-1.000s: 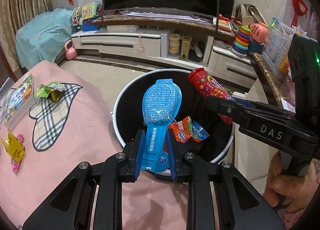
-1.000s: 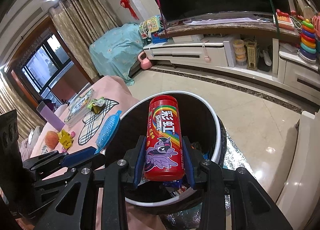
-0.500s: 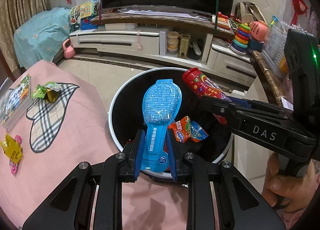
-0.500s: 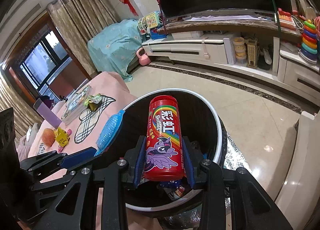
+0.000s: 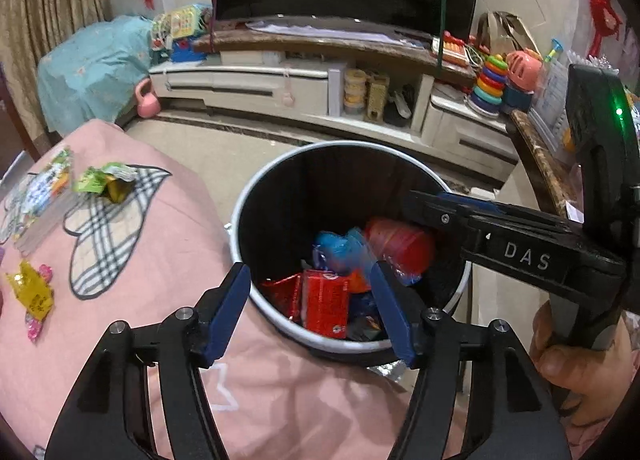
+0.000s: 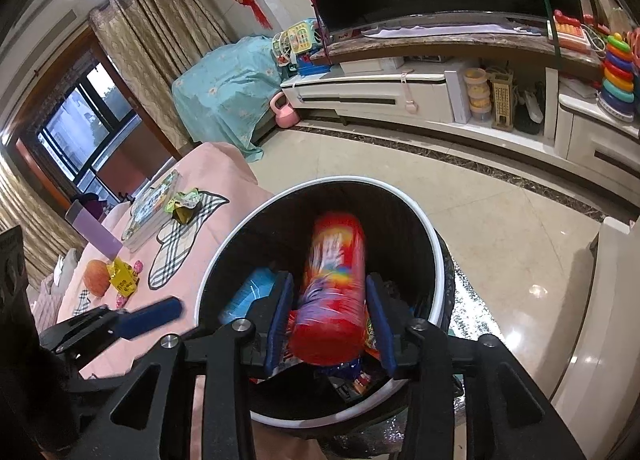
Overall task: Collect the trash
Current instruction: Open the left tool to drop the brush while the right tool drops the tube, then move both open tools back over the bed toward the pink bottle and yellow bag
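Both jaws have just been opening: red candy tube [image 6: 334, 288], blurred, probably loose between the right gripper [image 6: 327, 324] jaws, long axis pointing away over the bin [image 6: 434, 244]; left gripper [image 5: 316, 312] empty, blue packet [image 5: 340, 250] beyond its jaws in the bin

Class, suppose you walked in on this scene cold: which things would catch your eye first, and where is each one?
First the red candy tube, blurred between the right gripper's just-opening jaws, over the black bin beside the pink table. The left gripper has just opened, nothing between its jaws; a blue wrapper lies on red packets in the bin. Two crumpled wrappers, green and yellow, remain on the table.
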